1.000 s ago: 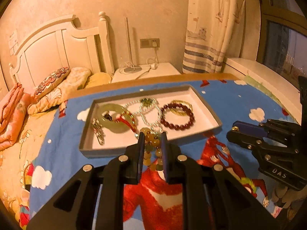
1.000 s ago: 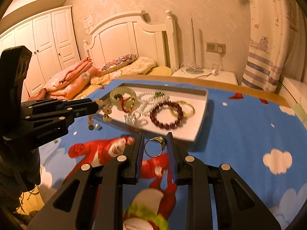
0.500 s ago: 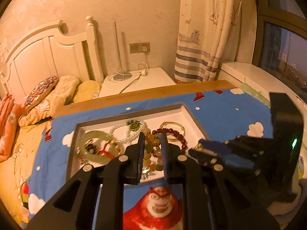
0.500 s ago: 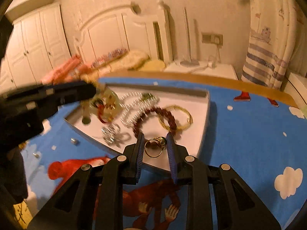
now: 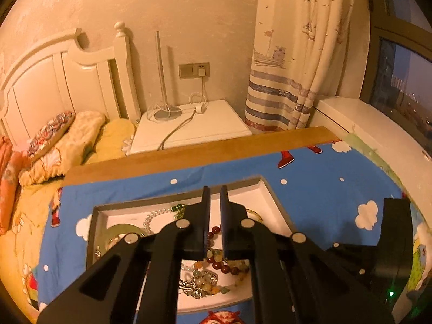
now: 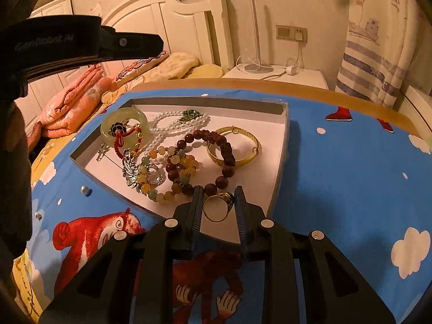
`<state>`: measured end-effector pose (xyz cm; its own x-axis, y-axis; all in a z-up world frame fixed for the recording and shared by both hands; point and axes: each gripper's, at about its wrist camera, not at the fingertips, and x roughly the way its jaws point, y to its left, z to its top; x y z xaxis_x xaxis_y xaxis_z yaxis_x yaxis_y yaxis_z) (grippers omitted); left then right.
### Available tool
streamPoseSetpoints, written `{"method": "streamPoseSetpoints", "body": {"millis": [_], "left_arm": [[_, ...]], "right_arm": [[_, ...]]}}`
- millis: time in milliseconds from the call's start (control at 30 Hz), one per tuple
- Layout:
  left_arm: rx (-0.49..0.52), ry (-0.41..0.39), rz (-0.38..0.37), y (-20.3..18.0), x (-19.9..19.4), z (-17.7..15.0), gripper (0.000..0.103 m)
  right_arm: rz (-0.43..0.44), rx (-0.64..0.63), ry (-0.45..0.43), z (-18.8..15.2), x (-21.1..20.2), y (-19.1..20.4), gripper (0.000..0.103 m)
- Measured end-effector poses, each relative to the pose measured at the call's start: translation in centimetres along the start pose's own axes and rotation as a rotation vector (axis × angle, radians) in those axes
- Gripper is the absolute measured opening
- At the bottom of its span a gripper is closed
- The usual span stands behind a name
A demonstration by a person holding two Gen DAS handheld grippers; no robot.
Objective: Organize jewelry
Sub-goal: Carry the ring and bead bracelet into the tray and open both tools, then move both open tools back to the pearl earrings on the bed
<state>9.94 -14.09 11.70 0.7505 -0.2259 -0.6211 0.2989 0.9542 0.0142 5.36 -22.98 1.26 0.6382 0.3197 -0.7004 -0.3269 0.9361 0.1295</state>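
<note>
A white tray (image 6: 279, 145) with a grey rim holds jewelry on the blue cartoon cloth. In it lie a yellow-and-green bead bracelet (image 6: 172, 174), a dark red bead bracelet (image 6: 224, 162), a gold bangle (image 6: 252, 145), a pearl necklace (image 6: 172, 124), a jade bangle (image 6: 106, 124) and a silver brooch (image 6: 129, 171). My right gripper (image 6: 218, 205) is shut on a gold ring (image 6: 217, 206) over the tray's near edge. My left gripper (image 5: 215, 202) hangs above the tray (image 5: 272, 199), jaws nearly closed and empty; the bead bracelet (image 5: 208, 278) lies below it.
A small pearl (image 6: 84, 189) and a tiny stud (image 6: 38, 216) lie on the cloth left of the tray. The table's wooden far edge (image 6: 243, 83) borders a bed (image 6: 75, 108) and a white nightstand (image 6: 297, 75). A curtain (image 6: 378, 54) hangs at the right.
My left gripper moved over the tray and let go of the yellow-green bead bracelet, which now lies in the tray. My right gripper carried the gold ring forward to the tray's near edge.
</note>
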Motion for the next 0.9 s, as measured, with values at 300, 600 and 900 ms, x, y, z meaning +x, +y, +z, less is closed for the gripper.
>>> {"method": "streamPoseSetpoints", "body": {"millis": [300,600,900], "left_arm": [[-0.079,0.016,0.075,0.7,0.8,-2.4,0.092],[-0.176,-0.031,0.134,4.1,-3.9,-6.8,0.100],[-0.246,0.001,0.070,5.7,-8.8,-14.4,0.100]], "right_arm": [[0.054,-0.014,-0.054,-0.2,-1.1,0.4,0.072],[0.111,0.060,-0.142,-0.3,-2.9,-1.1,0.076],[0.117,0.118,-0.168,-0.4,-3.3,-2.3,0.081]]}}
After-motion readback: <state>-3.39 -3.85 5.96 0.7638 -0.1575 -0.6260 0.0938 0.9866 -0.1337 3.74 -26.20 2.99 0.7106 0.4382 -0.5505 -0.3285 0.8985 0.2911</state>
